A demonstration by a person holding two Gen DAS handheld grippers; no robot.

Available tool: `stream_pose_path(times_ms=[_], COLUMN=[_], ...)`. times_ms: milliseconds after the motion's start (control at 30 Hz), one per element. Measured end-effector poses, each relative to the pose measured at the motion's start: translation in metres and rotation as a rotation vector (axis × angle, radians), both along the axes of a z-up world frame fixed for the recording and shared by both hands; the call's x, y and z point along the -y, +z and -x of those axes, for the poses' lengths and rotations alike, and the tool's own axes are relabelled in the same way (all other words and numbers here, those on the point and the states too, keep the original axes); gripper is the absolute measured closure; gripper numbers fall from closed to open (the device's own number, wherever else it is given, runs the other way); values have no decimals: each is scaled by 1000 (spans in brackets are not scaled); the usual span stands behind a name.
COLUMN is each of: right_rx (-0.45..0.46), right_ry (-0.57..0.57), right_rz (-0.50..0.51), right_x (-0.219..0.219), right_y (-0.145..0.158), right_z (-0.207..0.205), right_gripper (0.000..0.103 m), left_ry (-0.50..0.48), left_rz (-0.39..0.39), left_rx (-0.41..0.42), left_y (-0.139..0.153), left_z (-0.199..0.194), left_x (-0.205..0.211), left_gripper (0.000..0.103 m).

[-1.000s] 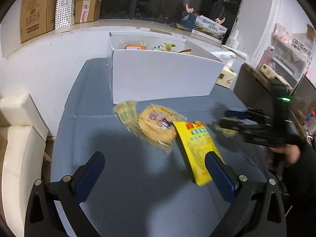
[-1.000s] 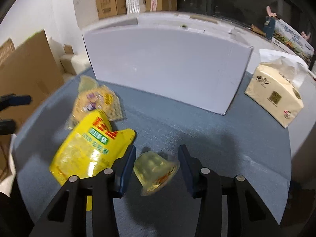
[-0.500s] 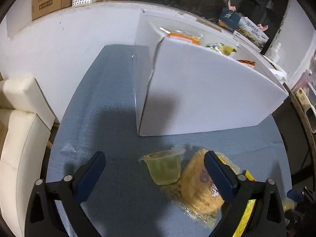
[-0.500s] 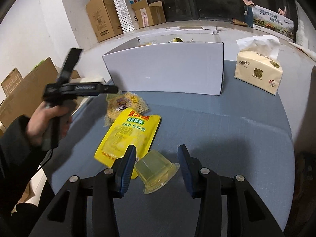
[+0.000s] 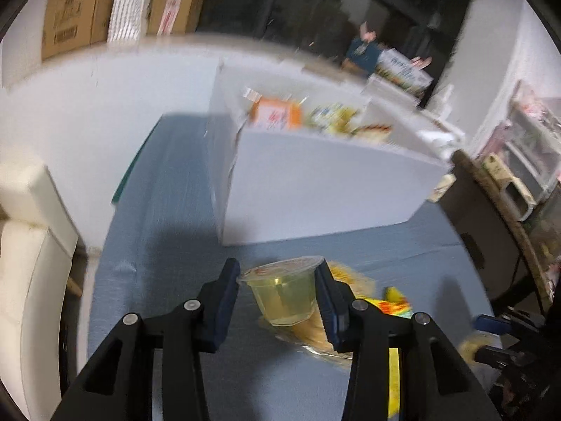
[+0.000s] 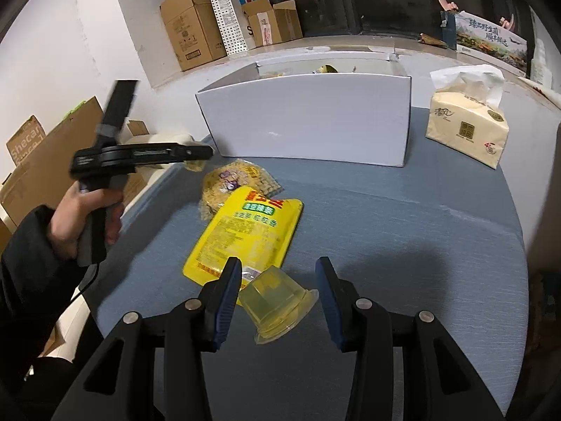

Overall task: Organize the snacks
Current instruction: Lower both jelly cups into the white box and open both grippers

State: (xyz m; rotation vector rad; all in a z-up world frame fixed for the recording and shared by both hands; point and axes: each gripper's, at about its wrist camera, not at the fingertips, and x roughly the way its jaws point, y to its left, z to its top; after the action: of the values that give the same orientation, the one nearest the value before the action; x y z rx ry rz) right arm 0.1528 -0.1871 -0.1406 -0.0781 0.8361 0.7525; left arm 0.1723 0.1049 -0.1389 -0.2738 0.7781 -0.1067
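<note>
My left gripper [image 5: 278, 293] is shut on a clear jelly cup [image 5: 284, 293] of pale green jelly and holds it above the blue table, in front of the white box [image 5: 326, 189]. My right gripper [image 6: 278, 293] is shut on a second jelly cup [image 6: 277, 303], tilted on its side and lifted off the table. A yellow snack pouch [image 6: 245, 235] and a clear bag of round crackers [image 6: 238, 182] lie on the table between the grippers and the box [image 6: 308, 119]. The left gripper [image 6: 196, 156] also shows in the right wrist view, at the left.
The white box holds several snack packs [image 5: 277, 115]. A tissue pack [image 6: 466, 126] stands right of the box. Cardboard boxes [image 6: 196, 28] sit on the ledge behind. A white seat [image 5: 31, 245] is left of the table.
My left gripper has closed on the green jelly cup and raised it off the table. My right gripper has stayed shut on its cup and risen a little.
</note>
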Motion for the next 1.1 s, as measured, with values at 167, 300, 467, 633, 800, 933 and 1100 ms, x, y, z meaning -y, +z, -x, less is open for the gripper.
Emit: stream_pose_path(times_ms=[167,300,467,633,800,933,1100], right_rx=[19,63,121,117,107,93,132], right_ry=[7,1,-35,-109,-147,-176,-299], right_rz=[-39,-108,-144,-122,-56,-14,-34], right_x=[-9,-16,-31,-48,-63,-71,-63], right_y=[21,61,103,117,119,118,120], right_z=[-13,-40,-88,-152,-209,-237,-253], right_gripper=[55,55,55,55,55,55,1], left_ry=[-38,-50,-55,-48,-46,-44,-28], left_rz=[-17,-54,-99,-123,-148,-137,-116], left_rx=[124,182,196,151,119,76,-16], left_y=[51,87,107,107,97,83,63], left_z=[5,-14,-55,-94,-120,-136,-147], left_x=[4,10,12,7,5,0,-10], left_gripper=[56,56,56,56,56,56,1])
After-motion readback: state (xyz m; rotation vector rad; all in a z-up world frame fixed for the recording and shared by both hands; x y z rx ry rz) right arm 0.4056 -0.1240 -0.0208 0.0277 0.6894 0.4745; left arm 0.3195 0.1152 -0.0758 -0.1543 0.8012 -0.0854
